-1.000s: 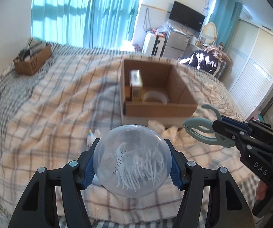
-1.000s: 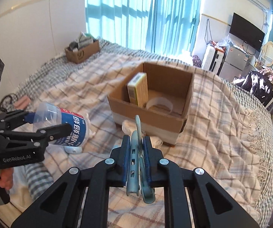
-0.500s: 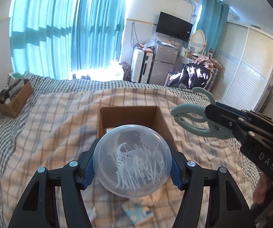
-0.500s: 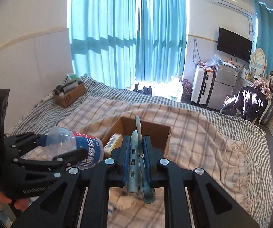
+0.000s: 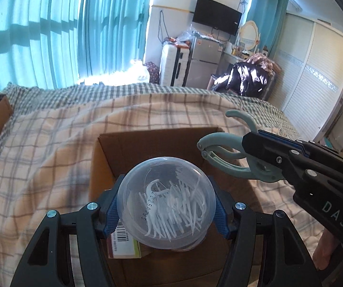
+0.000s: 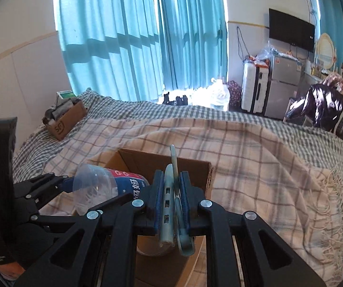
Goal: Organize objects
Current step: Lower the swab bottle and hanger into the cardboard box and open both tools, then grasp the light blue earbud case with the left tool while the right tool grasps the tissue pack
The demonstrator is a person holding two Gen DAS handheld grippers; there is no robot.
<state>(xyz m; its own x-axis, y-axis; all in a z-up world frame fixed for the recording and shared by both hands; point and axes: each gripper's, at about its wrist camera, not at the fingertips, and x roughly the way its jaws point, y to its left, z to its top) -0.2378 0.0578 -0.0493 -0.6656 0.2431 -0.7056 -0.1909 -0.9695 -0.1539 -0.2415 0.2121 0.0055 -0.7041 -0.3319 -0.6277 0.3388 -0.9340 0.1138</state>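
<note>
Over the open cardboard box (image 5: 147, 143) on the bed, I am holding two things at once. My left hand-held gripper (image 5: 166, 205) is standing about half open, its blue pads pressing both sides of a clear round jar of white floss picks (image 5: 166, 203). My right hand-held gripper (image 6: 171, 205) is clamping fully shut on a pale green plastic clip (image 6: 169, 210), its handles poking forward past the pads. Both are hanging above the box's opening, the clip just to the right of the jar.

What I am worrying about: the jar is smooth and curved, so I judge it could slip sideways if the pads ease unevenly, and it may roll on landing. A packet with a barcode (image 5: 123, 241) is already lying inside, which could tip it. The two tools are also close together; letting go of both at once may knock them.

The bed is wearing a checked peach blanket (image 6: 255, 167), soft and uneven. Turquoise curtains (image 6: 128, 38) are glowing with daylight; a smaller cardboard box (image 6: 63, 122) is sitting far off near the wall.
</note>
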